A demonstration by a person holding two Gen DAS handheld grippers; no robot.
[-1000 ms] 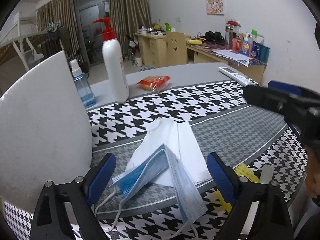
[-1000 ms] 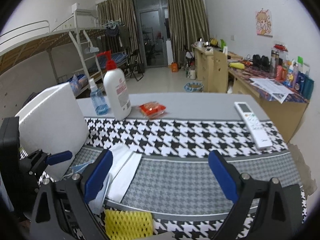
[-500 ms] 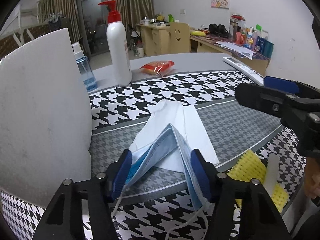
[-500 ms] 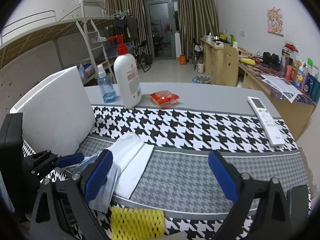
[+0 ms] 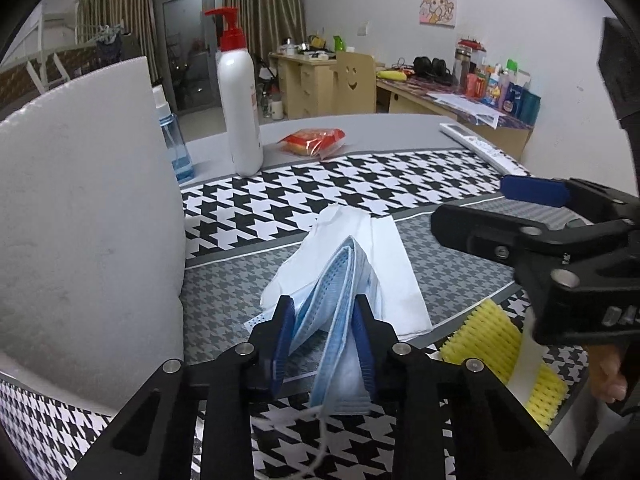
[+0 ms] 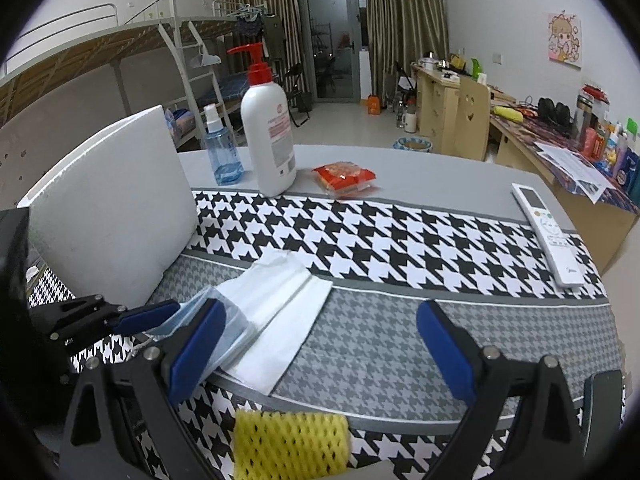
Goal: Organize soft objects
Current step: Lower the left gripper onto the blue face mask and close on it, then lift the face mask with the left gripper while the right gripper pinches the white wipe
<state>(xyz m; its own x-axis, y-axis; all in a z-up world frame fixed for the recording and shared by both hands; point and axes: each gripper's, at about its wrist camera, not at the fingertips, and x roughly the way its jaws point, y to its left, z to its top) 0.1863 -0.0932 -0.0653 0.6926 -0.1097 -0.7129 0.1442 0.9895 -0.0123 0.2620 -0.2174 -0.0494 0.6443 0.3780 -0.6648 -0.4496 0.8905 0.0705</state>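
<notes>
My left gripper (image 5: 325,336) is shut on a blue face mask (image 5: 338,280), bunched between its blue pads, lying partly on a white tissue (image 5: 384,268) on the houndstooth cloth. The mask (image 6: 212,312) and tissue (image 6: 280,312) also show in the right wrist view, with the left gripper (image 6: 160,316) at the lower left. My right gripper (image 6: 316,348) is open and empty above the cloth; it also shows in the left wrist view (image 5: 532,216). A yellow foam net (image 6: 290,446) lies at the near table edge, below it.
A white foam board (image 5: 80,232) stands at the left. Behind are a white pump bottle (image 5: 240,112), a blue spray bottle (image 6: 222,152), a red snack packet (image 6: 344,176) and a white remote (image 6: 548,232) at the right edge.
My left gripper has closed from wide open onto the blue mask and bunched it up. The right gripper has stayed open and shifted a little forward.
</notes>
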